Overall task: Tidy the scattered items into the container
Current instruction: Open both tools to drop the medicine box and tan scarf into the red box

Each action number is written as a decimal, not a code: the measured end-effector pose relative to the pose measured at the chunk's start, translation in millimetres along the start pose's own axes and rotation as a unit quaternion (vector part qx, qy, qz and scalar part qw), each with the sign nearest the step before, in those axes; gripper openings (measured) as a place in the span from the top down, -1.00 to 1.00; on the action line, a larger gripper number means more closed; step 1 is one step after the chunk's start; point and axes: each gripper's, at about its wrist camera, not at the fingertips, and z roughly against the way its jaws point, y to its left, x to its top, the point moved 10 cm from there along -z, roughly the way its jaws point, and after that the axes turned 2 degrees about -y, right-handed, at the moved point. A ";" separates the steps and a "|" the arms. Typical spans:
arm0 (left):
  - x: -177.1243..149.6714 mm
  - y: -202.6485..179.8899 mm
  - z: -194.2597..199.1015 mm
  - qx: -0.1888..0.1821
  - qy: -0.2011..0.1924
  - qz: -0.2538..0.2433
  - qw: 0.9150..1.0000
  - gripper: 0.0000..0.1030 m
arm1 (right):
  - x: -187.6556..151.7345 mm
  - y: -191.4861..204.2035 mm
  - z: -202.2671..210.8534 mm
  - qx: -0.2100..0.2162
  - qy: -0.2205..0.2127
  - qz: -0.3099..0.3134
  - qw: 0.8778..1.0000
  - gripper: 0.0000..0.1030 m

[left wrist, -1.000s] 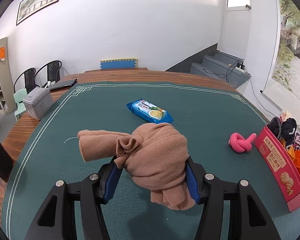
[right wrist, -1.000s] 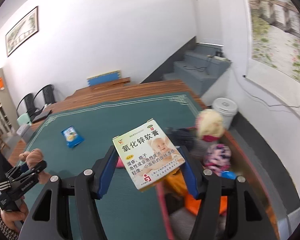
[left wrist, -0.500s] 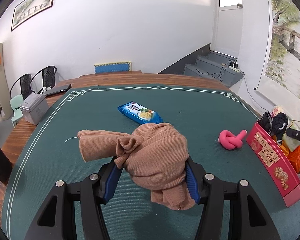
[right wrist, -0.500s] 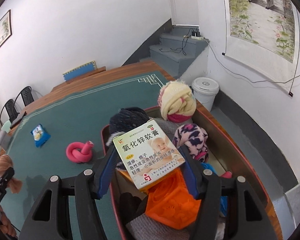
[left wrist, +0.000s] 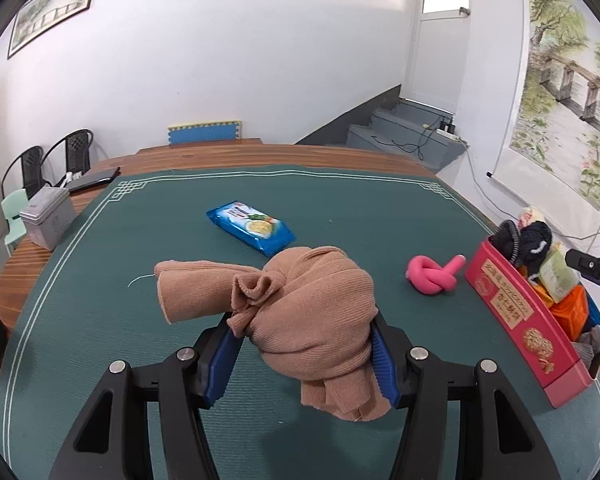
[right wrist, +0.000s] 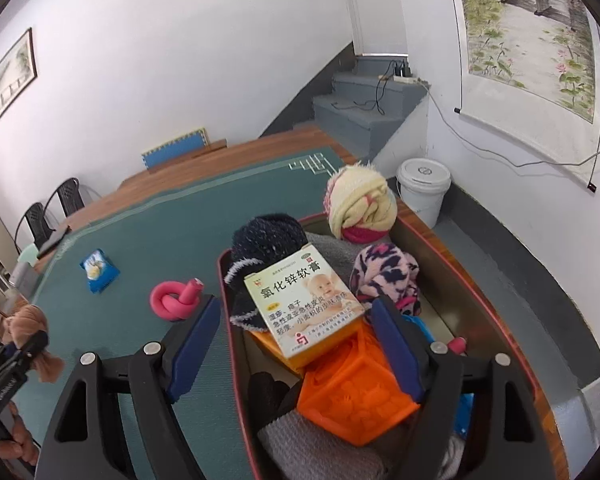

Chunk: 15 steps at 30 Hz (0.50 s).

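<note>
Red rectangular container (right wrist: 452,256) holds a white ointment box (right wrist: 304,308) between opening right tongs (right wrist: 296,344); left tongs (left wrist: 304,352) pinch tan knitted cloth (left wrist: 300,320).

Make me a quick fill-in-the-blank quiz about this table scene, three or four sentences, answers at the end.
1. The left gripper is shut on a rolled brown ____.
2. The medicine box, between the opening jaws of the right gripper, rests on an ____ block inside the red bin.
3. The knotted tube lying on the green mat is ____.
4. The snack packet on the mat is ____.

Answers: sock; orange; pink; blue
</note>
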 end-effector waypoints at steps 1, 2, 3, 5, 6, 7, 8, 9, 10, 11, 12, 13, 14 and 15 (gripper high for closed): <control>-0.4 -4.5 1.8 -0.007 0.000 -0.003 1.000 -0.15 | 0.4 0.4 7.0 0.004 -0.007 0.000 1.000 -0.57; -0.9 -10.0 3.9 -0.017 0.002 -0.005 1.000 -0.15 | 0.6 -0.3 13.4 0.004 -0.014 -0.002 1.000 -0.57; -1.4 -15.7 6.1 -0.029 0.004 -0.006 1.000 -0.15 | 0.7 -1.2 19.8 0.003 -0.021 -0.005 1.000 -0.57; -2.4 -27.8 11.7 -0.049 0.006 -0.007 0.999 -0.15 | 0.5 -10.7 34.2 -0.007 -0.046 -0.023 0.999 -0.57; -3.0 -35.0 14.4 -0.059 0.008 -0.009 0.998 -0.15 | -0.6 -17.7 42.2 -0.016 -0.061 -0.037 0.997 -0.57; -3.6 -42.5 17.1 -0.069 0.009 -0.010 0.997 -0.15 | -2.3 -26.6 47.6 -0.035 -0.075 -0.046 0.995 -0.58; -5.4 -51.9 18.8 -0.080 0.013 -0.011 0.997 -0.15 | -4.2 -35.8 52.8 -0.055 -0.089 -0.055 0.993 -0.58; -7.3 -61.7 20.4 -0.092 0.017 -0.012 0.996 -0.15 | -6.3 -45.0 58.3 -0.076 -0.103 -0.063 0.990 -0.58; -9.2 -71.5 22.1 -0.103 0.021 -0.012 0.994 -0.15 | -9.3 -52.1 62.0 -0.093 -0.114 -0.068 0.987 -0.58; -11.6 -84.3 23.0 -0.119 0.027 -0.012 0.992 -0.15 | -12.7 -57.8 65.0 -0.107 -0.123 -0.071 0.984 -0.57; -14.2 -97.7 23.9 -0.136 0.034 -0.012 0.990 -0.15 | -15.2 -61.6 67.0 -0.115 -0.131 -0.073 0.982 -0.57; -16.0 -110.1 25.0 -0.151 0.039 -0.013 0.988 -0.15 | -16.6 -65.1 69.0 -0.123 -0.138 -0.076 0.980 -0.57; -17.6 -122.3 26.2 -0.165 0.044 -0.014 0.985 -0.15 | -17.9 -68.8 72.4 -0.134 -0.149 -0.079 0.976 -0.57; -18.4 -138.5 27.9 -0.184 0.050 -0.015 0.982 -0.15 | -18.0 -71.9 76.6 -0.145 -0.162 -0.080 0.973 -0.57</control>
